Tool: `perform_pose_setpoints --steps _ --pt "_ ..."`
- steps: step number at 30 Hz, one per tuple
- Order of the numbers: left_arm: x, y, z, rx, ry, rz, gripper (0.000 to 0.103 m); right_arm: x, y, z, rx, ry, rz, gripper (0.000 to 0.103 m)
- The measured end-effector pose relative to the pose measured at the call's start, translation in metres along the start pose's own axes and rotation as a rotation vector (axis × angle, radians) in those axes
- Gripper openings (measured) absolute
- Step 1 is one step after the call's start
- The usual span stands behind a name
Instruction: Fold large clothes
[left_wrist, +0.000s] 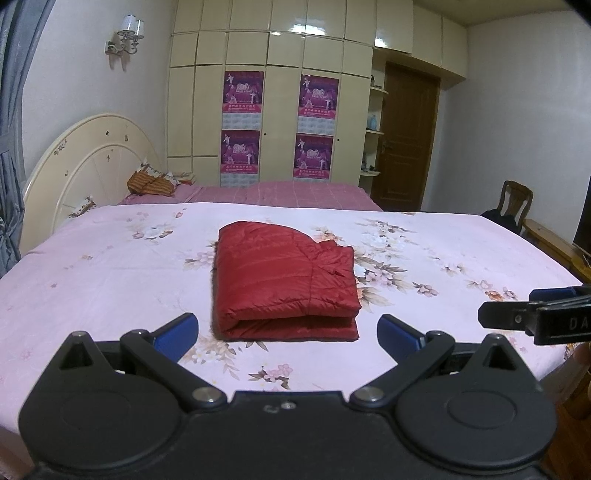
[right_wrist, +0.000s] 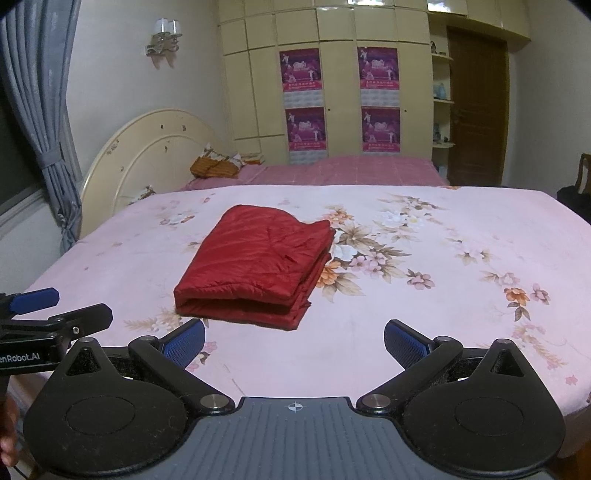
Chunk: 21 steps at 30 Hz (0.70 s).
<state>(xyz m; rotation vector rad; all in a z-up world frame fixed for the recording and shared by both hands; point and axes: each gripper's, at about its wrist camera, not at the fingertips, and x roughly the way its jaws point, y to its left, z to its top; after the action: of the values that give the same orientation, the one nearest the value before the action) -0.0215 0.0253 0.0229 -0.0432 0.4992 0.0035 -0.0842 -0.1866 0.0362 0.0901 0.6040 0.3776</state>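
A bedroom: a bed with a floral pink sheet, cream wardrobe far behind. In the left wrist view, the red quilted jacket lies mid-bed, folded into a compact rectangle, just beyond the left gripper, whose jaws are spread and empty.

In the right wrist view, the right gripper is likewise spread, holding nothing; the jacket sits far-left of it. Folding looks finished.

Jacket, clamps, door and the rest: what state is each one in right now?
Jacket: folded into a compact stack, lying flat on the bed, untouched.
Left gripper: open, empty, short of the jacket.
Right gripper: open, empty, short of the jacket.
Bed: covered with a smooth floral sheet.
Door: closed.
Wardrobe: doors shut.
Curtain: tied back.
Wall lamp: appears off.
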Motion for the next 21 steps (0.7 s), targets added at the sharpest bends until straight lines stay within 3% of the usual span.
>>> perform_pose_setpoints --steps 21 --pt "-0.0006 0.0034 -0.0008 -0.001 0.000 -0.003 0.103 0.0051 -0.0015 -0.0012 -0.003 0.010 0.003 0.102"
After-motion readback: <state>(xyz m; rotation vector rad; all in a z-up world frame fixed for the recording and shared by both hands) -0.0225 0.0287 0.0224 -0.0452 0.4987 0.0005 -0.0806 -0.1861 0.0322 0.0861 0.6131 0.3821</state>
